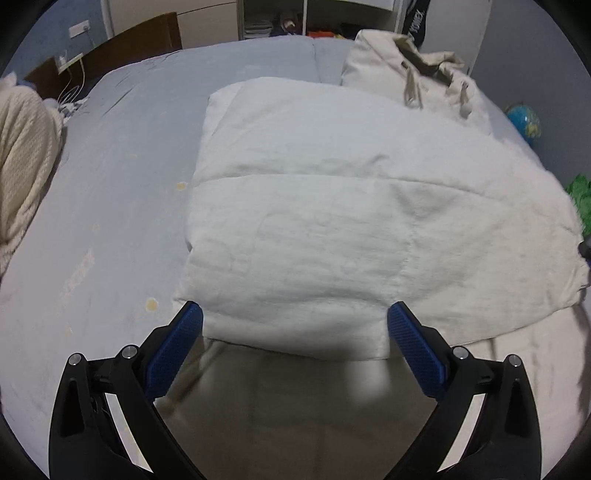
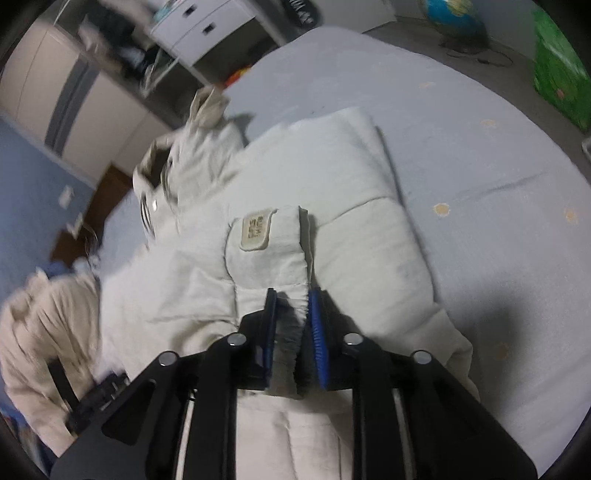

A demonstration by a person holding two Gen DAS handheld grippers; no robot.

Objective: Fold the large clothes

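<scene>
A large cream padded jacket (image 1: 332, 206) lies spread on the pale blue bed, hood end (image 1: 417, 62) at the far side. My left gripper (image 1: 294, 314) is open, its blue fingers either side of a folded sleeve end without touching it. In the right wrist view the same jacket (image 2: 351, 206) lies below, and my right gripper (image 2: 290, 306) is shut on the cuff of a sleeve (image 2: 269, 254) that carries a sewn patch (image 2: 255, 229), holding it above the jacket's body.
The blue bed sheet (image 1: 122, 192) extends left. A cream knitted garment (image 1: 22, 147) is piled at the left edge. A brown headboard (image 1: 122, 48), shelves and drawers (image 2: 199, 26) stand behind. A globe (image 1: 524, 122) and a green bag (image 2: 557, 70) sit on the floor.
</scene>
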